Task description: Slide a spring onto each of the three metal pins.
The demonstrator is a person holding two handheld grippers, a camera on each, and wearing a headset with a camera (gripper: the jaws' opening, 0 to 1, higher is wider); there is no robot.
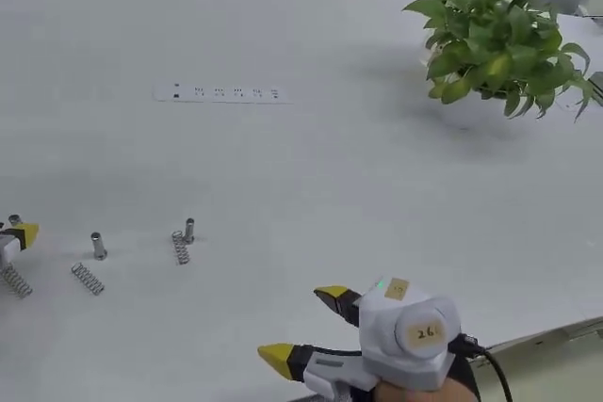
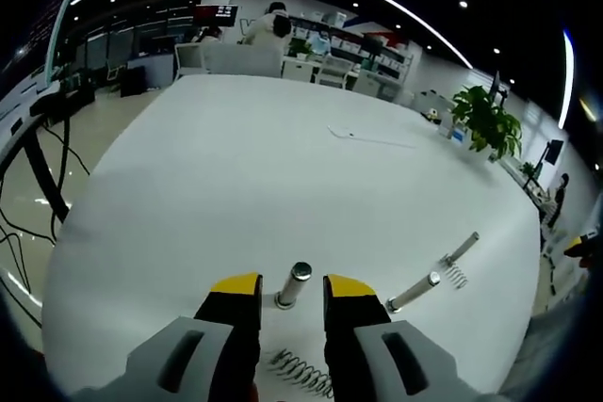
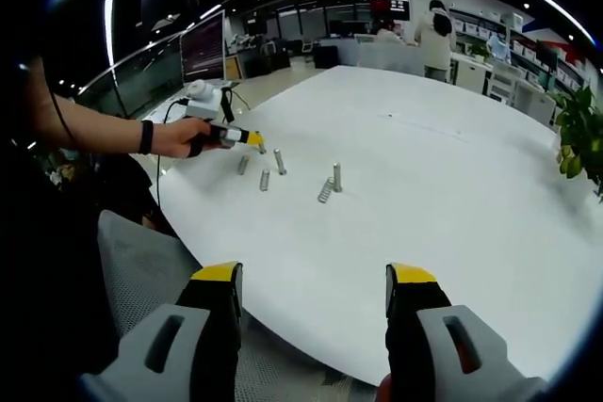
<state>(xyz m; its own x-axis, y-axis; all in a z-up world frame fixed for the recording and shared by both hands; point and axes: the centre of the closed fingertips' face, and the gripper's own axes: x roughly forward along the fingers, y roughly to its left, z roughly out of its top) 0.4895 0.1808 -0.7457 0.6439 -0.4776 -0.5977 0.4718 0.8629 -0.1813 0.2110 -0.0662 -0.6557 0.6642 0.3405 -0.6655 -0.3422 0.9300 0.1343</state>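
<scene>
Three short metal pins stand on the white table: one [image 1: 14, 220] at the far left, one [image 1: 98, 246] beside it, one [image 1: 189, 230] further right. A loose spring lies by each: [image 1: 14, 281], [image 1: 87, 278], [image 1: 180, 248]. My left gripper [image 1: 21, 233] is at the left edge of the head view. In the left gripper view it [image 2: 293, 285] is open, and the leftmost pin [image 2: 294, 284] stands upright between its yellow tips, with a spring [image 2: 301, 372] lying under the jaws. My right gripper [image 1: 302, 325] hovers open and empty near the table's front edge, well away from the pins.
A white power strip [image 1: 221, 93] lies flat at mid-table. A potted green plant [image 1: 499, 40] stands at the back right. The table's front edge [image 1: 546, 331] runs close behind my right gripper. A person stands at desks far off [image 3: 435, 35].
</scene>
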